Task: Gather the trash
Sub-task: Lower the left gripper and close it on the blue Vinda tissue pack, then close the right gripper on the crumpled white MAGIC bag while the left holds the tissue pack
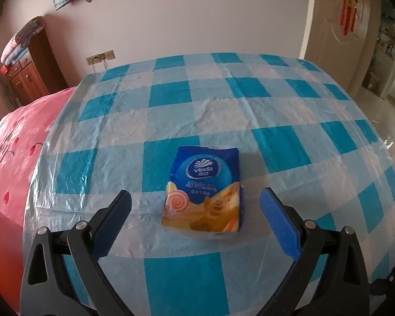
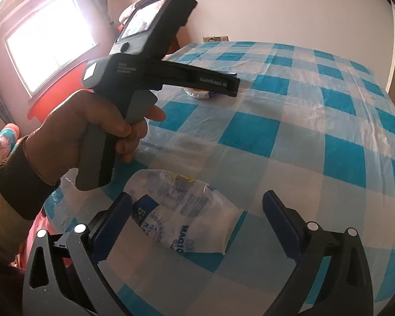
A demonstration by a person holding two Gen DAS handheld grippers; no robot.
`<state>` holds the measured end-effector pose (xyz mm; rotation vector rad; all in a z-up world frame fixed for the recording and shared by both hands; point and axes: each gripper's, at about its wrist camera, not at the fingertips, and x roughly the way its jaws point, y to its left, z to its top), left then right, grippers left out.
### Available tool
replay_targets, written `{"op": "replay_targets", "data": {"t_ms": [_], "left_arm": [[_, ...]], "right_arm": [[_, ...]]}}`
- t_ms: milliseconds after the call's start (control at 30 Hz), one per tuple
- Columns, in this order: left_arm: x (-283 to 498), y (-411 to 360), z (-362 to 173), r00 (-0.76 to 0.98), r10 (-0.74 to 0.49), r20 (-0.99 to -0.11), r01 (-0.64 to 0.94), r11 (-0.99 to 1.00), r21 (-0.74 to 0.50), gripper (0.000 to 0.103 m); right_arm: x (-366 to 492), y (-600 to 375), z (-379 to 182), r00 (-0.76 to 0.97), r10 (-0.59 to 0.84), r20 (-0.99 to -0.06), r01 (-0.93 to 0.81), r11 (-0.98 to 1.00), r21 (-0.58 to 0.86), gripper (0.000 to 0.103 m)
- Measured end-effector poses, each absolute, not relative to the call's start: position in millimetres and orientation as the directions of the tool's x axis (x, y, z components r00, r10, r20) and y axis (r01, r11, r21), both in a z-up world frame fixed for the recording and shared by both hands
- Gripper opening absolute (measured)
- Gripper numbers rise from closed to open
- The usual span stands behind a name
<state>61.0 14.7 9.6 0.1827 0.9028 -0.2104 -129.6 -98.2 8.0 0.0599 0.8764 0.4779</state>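
A blue and orange tissue packet (image 1: 202,189) lies flat on the checked tablecloth (image 1: 250,110). My left gripper (image 1: 196,197) is open just above it, and the packet's near end sits between the blue pads (image 1: 279,221) without touching them. In the right wrist view a crumpled white plastic wrapper (image 2: 181,216) with blue print lies near the table's front left edge. My right gripper (image 2: 197,198) is open over it, with the left pad (image 2: 113,223) against the wrapper's edge. A hand (image 2: 102,123) holds the left gripper's handle, and its front hides most of the tissue packet (image 2: 202,94).
A blue and white checked plastic cloth covers the whole table (image 2: 302,131). A bed with a red and pink cover (image 1: 10,158) stands close along the table's left side. A wooden cabinet (image 1: 26,71) is behind it, and a door (image 1: 339,39) is at the far right.
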Motion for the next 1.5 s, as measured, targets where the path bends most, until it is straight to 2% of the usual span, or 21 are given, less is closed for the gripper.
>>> {"op": "replay_targets", "data": {"t_ms": [33,67,200,367,467,967,1133,1500], "left_arm": [[61.8,15.1,8.6,0.6,-0.103,-0.794,0.253,0.965,0.067,0.094],[62.8,15.9,6.9,0.594,-0.104,-0.798,0.248,0.967,0.059,0.086],[62.4,19.3,6.7,0.598,-0.101,-0.795,0.227,0.973,0.046,0.08],[58.5,23.6,9.2,0.616,-0.089,-0.783,0.194,0.98,0.042,0.057],[56.7,29.7,10.9,0.615,-0.108,-0.781,0.186,0.982,0.011,0.054],[16.4,72.8,33.4,0.654,-0.134,-0.744,0.146,0.988,-0.05,0.051],[-5.4,89.6,39.5,0.667,-0.136,-0.732,0.129,0.989,-0.067,0.051],[-46.0,118.5,44.1,0.679,-0.14,-0.721,0.089,0.99,-0.108,0.051]], "right_arm": [[-128.7,-98.2,8.2,0.542,0.425,-0.725,-0.38,0.893,0.24,0.098],[-127.2,-98.4,7.9,0.538,0.427,-0.727,-0.383,0.892,0.241,0.098],[-125.2,-98.9,8.8,0.529,0.432,-0.731,-0.39,0.888,0.243,0.098],[-124.5,-96.7,9.7,0.514,0.442,-0.735,-0.416,0.878,0.236,0.098],[-123.7,-95.8,8.6,0.5,0.453,-0.738,-0.424,0.871,0.248,0.098],[-136.0,-76.2,11.3,0.404,0.542,-0.737,-0.521,0.799,0.302,0.098],[-130.2,-67.6,15.9,0.455,0.483,-0.748,-0.558,0.809,0.183,0.098],[-117.3,-46.5,-1.3,0.4,0.455,-0.796,-0.652,0.751,0.102,0.098]]}}
